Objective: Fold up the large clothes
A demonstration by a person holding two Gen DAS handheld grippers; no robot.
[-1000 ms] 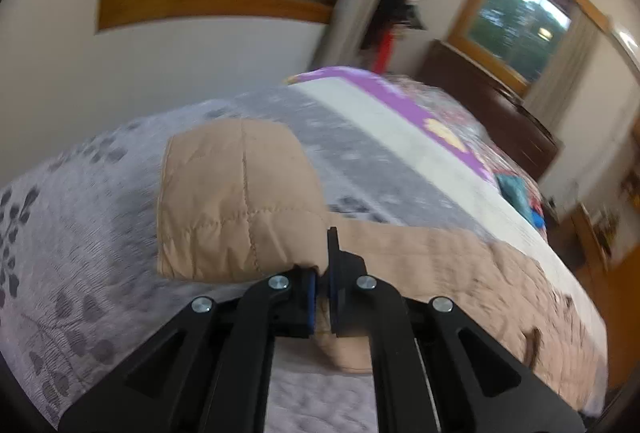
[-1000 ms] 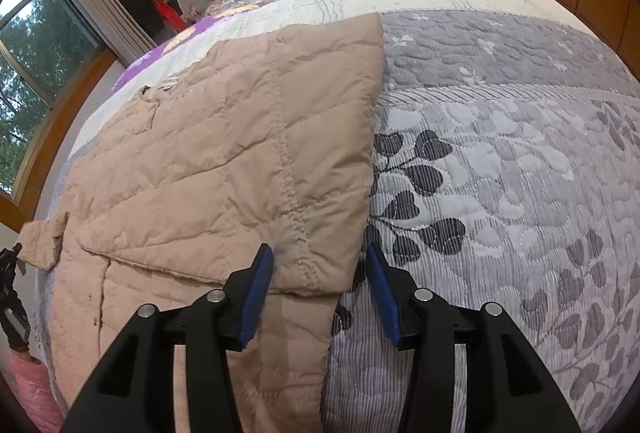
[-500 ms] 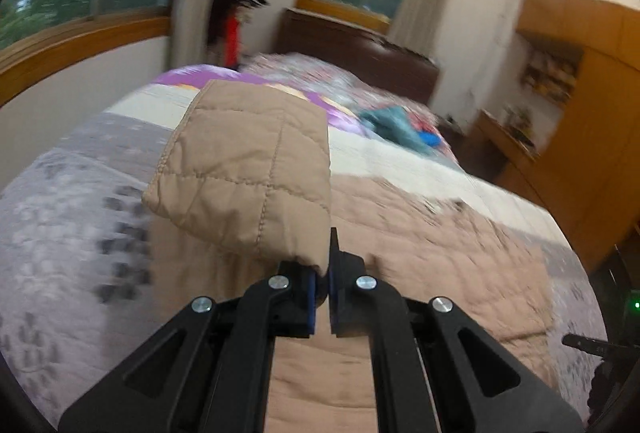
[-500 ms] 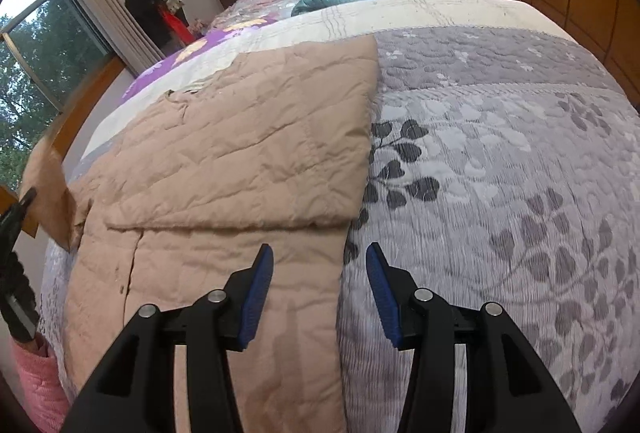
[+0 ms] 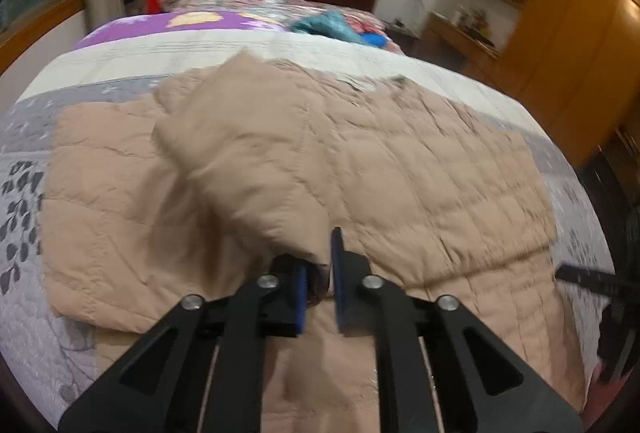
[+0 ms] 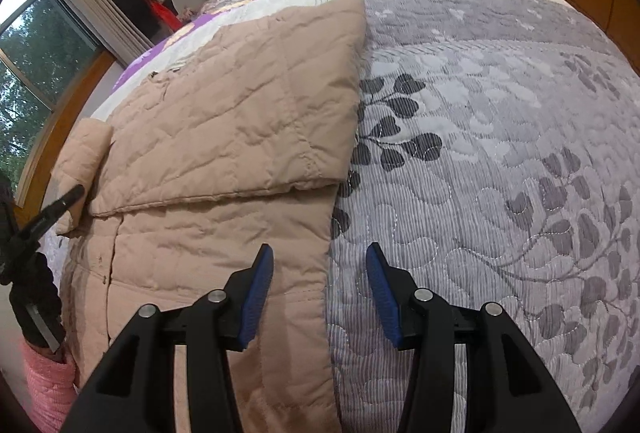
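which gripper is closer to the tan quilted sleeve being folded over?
Left. The left gripper is clamped on the tan quilted sleeve; the right gripper hovers open at the jacket's opposite edge.

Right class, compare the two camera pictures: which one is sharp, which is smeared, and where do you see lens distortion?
Left wrist view: motion blur smears the tan quilted jacket and its sleeve held in the left tongs. Right wrist view: crisp, the grey leaf-print bedspread stitching is clear between the right tongs. Both views: fisheye bulges the bed, with dark corners.
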